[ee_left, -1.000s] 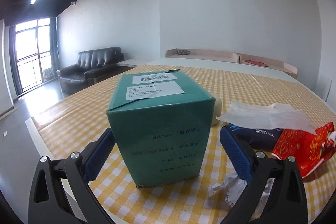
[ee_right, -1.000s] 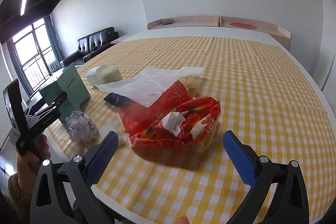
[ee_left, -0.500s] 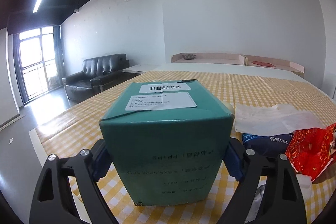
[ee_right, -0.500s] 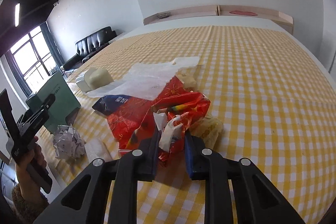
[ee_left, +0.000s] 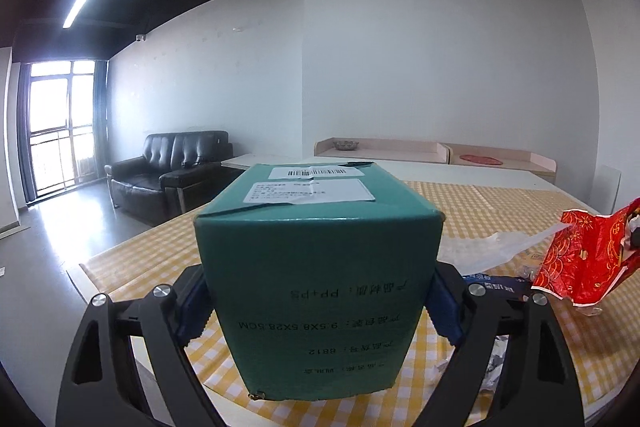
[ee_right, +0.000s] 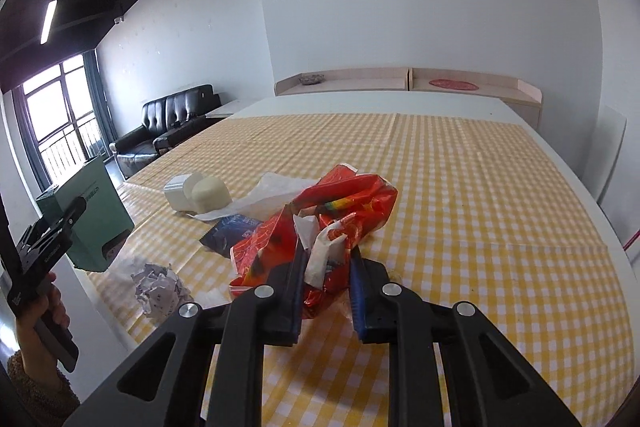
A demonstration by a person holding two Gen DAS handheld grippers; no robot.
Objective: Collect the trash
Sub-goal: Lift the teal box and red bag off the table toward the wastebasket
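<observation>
A green cardboard box (ee_left: 320, 275) with white labels on top fills the left wrist view, lifted off the yellow checked tablecloth (ee_left: 500, 203). My left gripper (ee_left: 318, 297) is shut on its two sides. In the right wrist view the same box (ee_right: 90, 215) hangs at the far left, off the table's edge. My right gripper (ee_right: 326, 267) is shut on the rim of a red plastic bag (ee_right: 340, 203) stuffed with white paper scraps, raised a little above the cloth. The bag (ee_left: 588, 255) also shows at the right of the left wrist view.
On the cloth lie a crumpled paper ball (ee_right: 160, 287), a dark blue wrapper (ee_right: 232, 231), a clear plastic sheet (ee_right: 276, 187) and a white and cream container (ee_right: 198, 193). A black sofa (ee_left: 172, 167) and a window stand beyond the table's left side.
Both grippers went from open to shut: the left on the green box, the right on the red bag. Both loads have since risen off the table.
</observation>
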